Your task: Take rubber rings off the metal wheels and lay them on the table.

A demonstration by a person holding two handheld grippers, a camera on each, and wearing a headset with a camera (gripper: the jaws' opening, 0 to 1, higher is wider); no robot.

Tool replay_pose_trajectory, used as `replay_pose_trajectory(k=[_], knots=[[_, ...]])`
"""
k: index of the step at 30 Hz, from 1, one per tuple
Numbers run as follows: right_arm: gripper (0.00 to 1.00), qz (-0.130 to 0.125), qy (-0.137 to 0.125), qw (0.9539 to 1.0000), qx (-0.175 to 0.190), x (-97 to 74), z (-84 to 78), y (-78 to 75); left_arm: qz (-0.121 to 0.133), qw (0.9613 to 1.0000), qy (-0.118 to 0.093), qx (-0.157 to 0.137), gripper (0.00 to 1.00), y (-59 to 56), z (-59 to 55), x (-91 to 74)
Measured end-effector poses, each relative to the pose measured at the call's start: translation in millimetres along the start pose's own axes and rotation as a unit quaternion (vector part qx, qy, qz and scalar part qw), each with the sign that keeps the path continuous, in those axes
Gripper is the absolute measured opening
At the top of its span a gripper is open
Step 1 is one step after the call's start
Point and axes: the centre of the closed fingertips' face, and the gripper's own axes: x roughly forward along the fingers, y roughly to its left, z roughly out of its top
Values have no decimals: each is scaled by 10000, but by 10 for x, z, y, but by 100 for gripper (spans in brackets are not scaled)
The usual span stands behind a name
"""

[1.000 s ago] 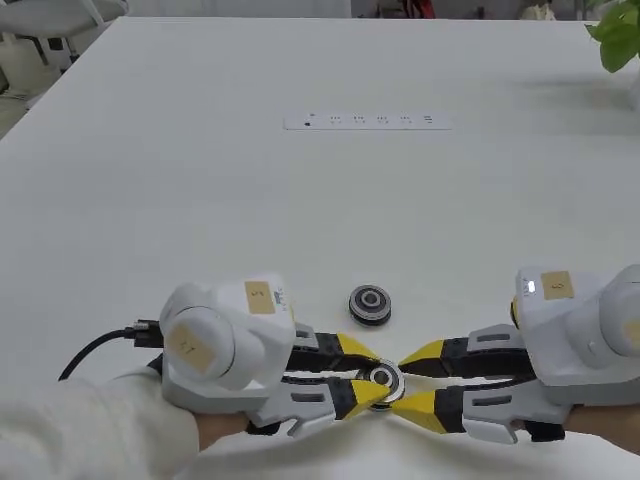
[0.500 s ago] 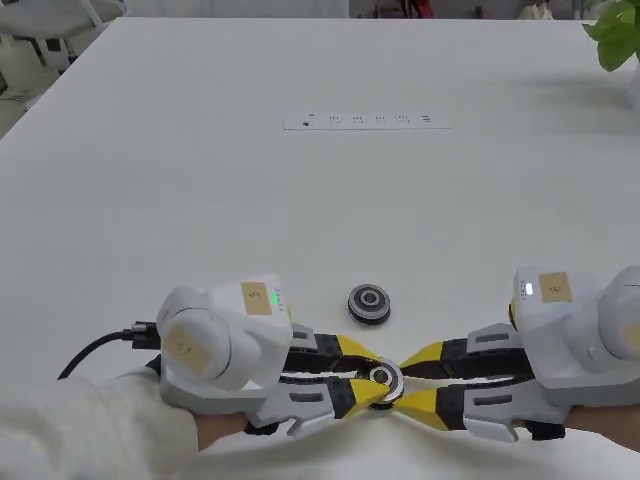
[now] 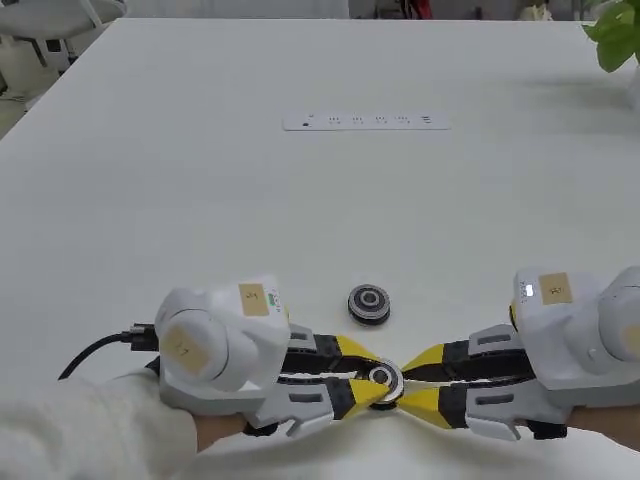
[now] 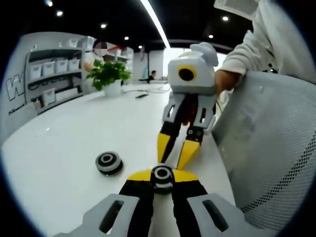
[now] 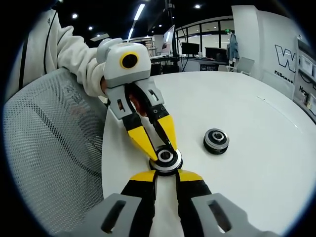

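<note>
As left hand-held gripper [image 4: 162, 174] and right hand-held gripper [image 5: 166, 173] pinch it, the wheel [image 3: 381, 378] looks silver, black-rimmed.

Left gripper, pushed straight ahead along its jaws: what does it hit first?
The right gripper. The left gripper is shut on a wheel, and the right one's yellow tips sit nose to nose just beyond it, seemingly on the same wheel. The second wheel lies off to the side.

Our left gripper [image 3: 368, 375] and right gripper [image 3: 408, 383] are rounded white shells with black, yellow-tipped jaws and tan stickers. We wear a cream fleece sleeve [image 3: 90, 430], beside a black cable [image 3: 98, 346].
</note>
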Motion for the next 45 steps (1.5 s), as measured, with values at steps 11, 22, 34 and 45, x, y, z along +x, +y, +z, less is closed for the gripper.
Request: replay_pose_trajectory(k=[11, 22, 34, 45], knots=[[7, -48, 82, 9999, -42, -10, -16, -24, 9, 10000, -25, 30, 14, -7, -3, 0], [0, -332, 323, 9986, -240, -14, -40, -123, -6, 10000, -44, 39, 14, -22, -5, -7], [9, -186, -66, 9986, 493, -96, 32, -111, -24, 9999, -83, 69, 14, -33, -6, -15], [16, -32, -59, 9990, 440, -70, 21, -46, -33, 9999, -109, 55, 14, -24, -8, -27]])
